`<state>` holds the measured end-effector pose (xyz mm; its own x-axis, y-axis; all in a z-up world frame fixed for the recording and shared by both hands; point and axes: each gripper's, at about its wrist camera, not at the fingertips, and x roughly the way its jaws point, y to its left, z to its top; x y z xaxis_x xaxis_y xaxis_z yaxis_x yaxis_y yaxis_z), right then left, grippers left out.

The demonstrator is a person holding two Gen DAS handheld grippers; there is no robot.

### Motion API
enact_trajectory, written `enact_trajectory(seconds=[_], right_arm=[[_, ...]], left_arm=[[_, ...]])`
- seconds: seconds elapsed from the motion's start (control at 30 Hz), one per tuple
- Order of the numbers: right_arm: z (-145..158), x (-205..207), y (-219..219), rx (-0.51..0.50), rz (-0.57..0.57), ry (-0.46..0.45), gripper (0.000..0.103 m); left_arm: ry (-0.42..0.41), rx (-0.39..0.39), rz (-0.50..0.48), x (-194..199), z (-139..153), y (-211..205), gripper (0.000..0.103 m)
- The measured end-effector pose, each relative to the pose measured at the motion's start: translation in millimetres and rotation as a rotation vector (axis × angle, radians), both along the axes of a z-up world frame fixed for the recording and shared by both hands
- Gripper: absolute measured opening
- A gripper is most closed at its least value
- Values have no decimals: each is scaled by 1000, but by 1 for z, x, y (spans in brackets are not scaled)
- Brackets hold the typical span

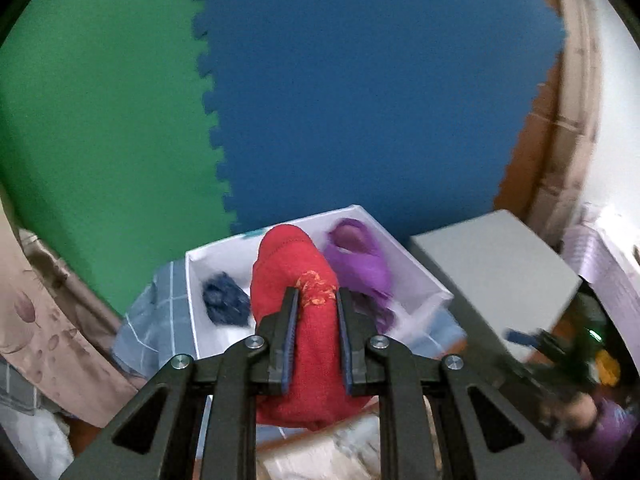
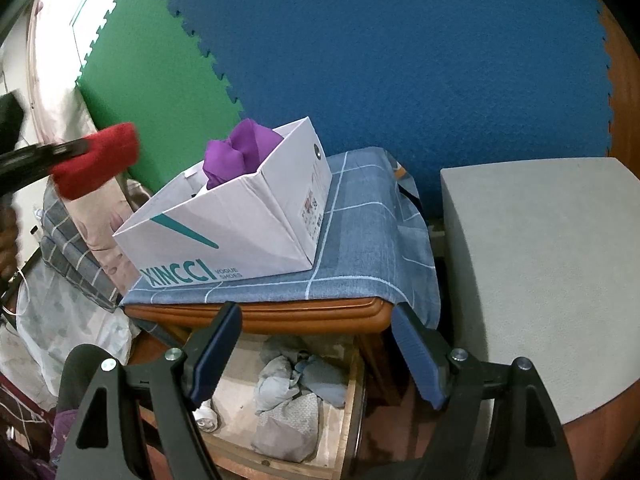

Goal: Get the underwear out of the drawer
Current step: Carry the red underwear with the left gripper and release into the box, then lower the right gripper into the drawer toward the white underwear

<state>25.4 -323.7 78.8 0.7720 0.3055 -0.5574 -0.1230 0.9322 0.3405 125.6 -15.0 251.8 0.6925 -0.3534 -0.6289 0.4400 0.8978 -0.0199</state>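
Left gripper [image 1: 316, 300]: jaws clamped on the red underwear [image 1: 296, 280], held above the white box [image 1: 192, 280]. Right gripper [image 2: 316, 348]: jaws wide apart, nothing between them, in front of and below the white box, over the open drawer [image 2: 344, 432] containing grey garments [image 2: 288, 408]. Inside the box: purple garment [image 2: 240, 152].

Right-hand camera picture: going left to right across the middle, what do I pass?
Red rolled cloth in the left gripper → purple cloth → white shoe box → blue checked cover → grey block.
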Motion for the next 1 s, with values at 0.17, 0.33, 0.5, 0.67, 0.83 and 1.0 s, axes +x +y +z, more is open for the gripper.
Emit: enact_trajectory(seconds=[0.17, 0.33, 0.5, 0.67, 0.83, 1.0], right_arm=[[0, 0, -1, 5, 1, 0, 79], [0, 0, -1, 6, 3, 0, 79], [0, 0, -1, 7, 3, 3, 79], [0, 1, 2, -5, 8, 10, 79], [-1, 3, 8, -47, 16, 17, 79], [-2, 3, 22, -126, 46, 20, 79]], left_arm=[[65, 101, 66, 70, -43, -5, 16], [106, 159, 113, 99, -81, -1, 16], [138, 170, 128, 108, -102, 6, 19], [105, 183, 164, 106, -104, 11, 65], [-13, 118, 189, 80, -82, 25, 86], [-107, 12, 263, 31, -69, 67, 103]])
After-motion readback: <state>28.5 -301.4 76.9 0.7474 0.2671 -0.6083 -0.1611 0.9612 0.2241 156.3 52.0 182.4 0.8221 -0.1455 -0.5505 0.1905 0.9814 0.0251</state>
